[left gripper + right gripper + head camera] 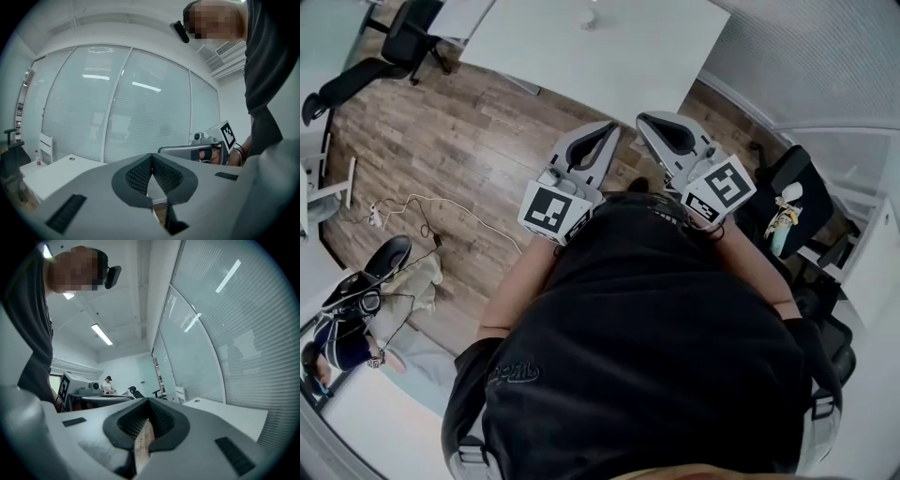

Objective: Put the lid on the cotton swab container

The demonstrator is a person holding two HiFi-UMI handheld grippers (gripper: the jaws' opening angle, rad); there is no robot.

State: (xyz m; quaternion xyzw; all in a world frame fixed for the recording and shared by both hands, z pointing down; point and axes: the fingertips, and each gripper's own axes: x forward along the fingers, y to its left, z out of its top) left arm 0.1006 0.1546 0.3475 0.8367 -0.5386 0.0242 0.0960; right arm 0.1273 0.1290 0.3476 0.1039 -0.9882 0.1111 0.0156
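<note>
- One wood floor [469,141], far below in the head view.
- One glass wall [117,103] with shut blinds, curved, behind the bench.
- One white bench [600,47] at the top of the head view, well ahead of both tongs; top bare where seen.
- One torso in a black shirt [647,356], filling the lower head view.
- Two black chairs: one at top left [403,37], one at right [797,187].
- One other person [108,384], small and far off in the right gripper view.
- Two forearms, bent and tucked close against the chest; left one bare [520,291].
- Two tongs, side by side and near each other, pointing forward and away from the body, held in the air over the floor.
- Left tongs [151,157]: together, pads meeting, nothing between.
- Right tongs [147,401]: together too, nothing clamped.
- Two marker cubes: left [553,208], right [727,186], just before the chest.
- One white cable [422,211], looped on the floor.
- Container and lid: place cannot be told from any view.
</note>
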